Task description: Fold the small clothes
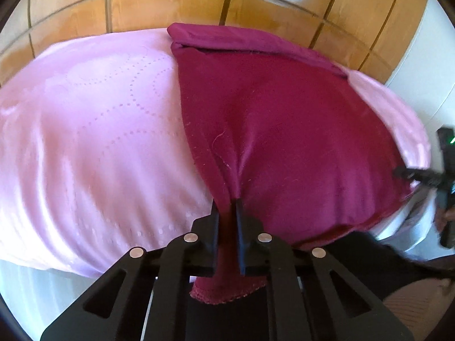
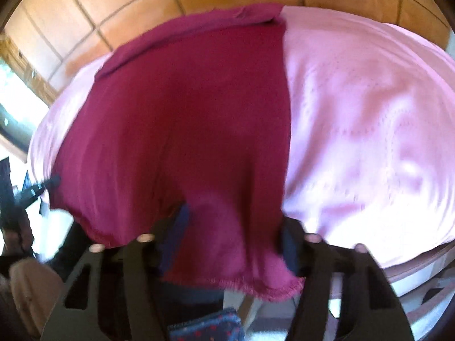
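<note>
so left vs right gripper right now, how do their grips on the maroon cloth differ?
The left gripper is pinched shut on the maroon cloth, bunching it into a tight pleat. The right gripper has its jaws clearly apart, cloth draped loosely between them; its view is blurred. Both sit at the cloth's near hem on the pink cover.

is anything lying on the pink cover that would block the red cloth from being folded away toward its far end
Nothing visible does. The red cloth lies flat on the pink cover, with only its own folded strip at the far end. The left gripper pinches its near edge; the right gripper straddles the other near corner.
</note>
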Demonstrator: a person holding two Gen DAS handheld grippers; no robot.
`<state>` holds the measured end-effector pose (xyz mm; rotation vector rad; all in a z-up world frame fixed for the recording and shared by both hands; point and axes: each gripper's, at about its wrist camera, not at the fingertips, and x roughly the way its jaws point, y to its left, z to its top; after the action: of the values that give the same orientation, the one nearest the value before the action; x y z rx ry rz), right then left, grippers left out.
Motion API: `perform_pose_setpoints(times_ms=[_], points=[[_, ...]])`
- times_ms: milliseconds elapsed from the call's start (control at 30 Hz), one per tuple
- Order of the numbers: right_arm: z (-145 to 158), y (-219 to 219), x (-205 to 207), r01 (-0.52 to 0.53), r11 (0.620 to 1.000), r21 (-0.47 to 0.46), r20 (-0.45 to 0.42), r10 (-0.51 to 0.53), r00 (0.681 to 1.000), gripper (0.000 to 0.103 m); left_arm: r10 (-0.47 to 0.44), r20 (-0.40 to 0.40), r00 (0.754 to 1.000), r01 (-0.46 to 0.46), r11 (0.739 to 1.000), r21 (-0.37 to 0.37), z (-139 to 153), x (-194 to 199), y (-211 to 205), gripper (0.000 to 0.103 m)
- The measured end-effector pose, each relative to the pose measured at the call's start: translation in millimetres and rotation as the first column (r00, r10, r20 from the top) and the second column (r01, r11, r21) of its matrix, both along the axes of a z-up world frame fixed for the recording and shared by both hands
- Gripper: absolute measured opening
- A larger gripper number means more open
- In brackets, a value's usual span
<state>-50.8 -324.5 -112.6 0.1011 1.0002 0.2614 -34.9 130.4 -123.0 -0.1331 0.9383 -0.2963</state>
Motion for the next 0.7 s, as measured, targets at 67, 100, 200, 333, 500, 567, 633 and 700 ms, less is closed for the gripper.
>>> perform_pose_setpoints(times_ms=[67, 100, 200, 333, 500, 567, 633, 700], points=[[6, 0, 0, -0.002, 1.0, 0.022, -0.002, 0.002, 1.0, 0.009, -0.007, 0.005, 1.0, 0.007, 0.996, -0.085, 10, 1, 11, 0.008], [15, -2, 2, -0.003, 0.998, 0.062, 0.012, 0.002, 1.0, 0.009, -0.009, 0.009, 1.0, 0.01, 0.99, -0.14, 17, 3, 16, 0.007], [37, -7, 12, -0.017, 0.987, 0.161, 0.066, 0.006, 0.998, 0.009, -0.005, 0.027, 1.0, 0.012, 0.969, -0.247, 32, 13, 26, 0.007], [56, -12, 38, -0.023, 0.96, 0.279, 0.117, -0.01, 0.993, 0.009, 0.023, 0.028, 0.999, -0.011, 0.93, -0.367, 39, 41, 33, 0.006], [58, -16, 91, 0.04, 0.946, 0.321, 0.126, -0.084, 0.988, 0.009, 0.076, 0.015, 0.997, -0.062, 0.904, -0.423, 39, 91, 37, 0.006], [58, -23, 110, 0.074, 0.945, 0.32, 0.125, -0.12, 0.985, 0.009, 0.104, -0.002, 0.995, -0.094, 0.894, -0.437, 38, 116, 39, 0.006], [56, -29, 129, 0.125, 0.936, 0.328, 0.106, -0.167, 0.98, 0.009, 0.131, -0.021, 0.991, -0.126, 0.879, -0.46, 38, 137, 42, 0.006], [54, -35, 142, 0.156, 0.932, 0.328, 0.098, -0.198, 0.975, 0.009, 0.16, -0.041, 0.986, -0.16, 0.868, -0.47, 37, 156, 45, 0.006]])
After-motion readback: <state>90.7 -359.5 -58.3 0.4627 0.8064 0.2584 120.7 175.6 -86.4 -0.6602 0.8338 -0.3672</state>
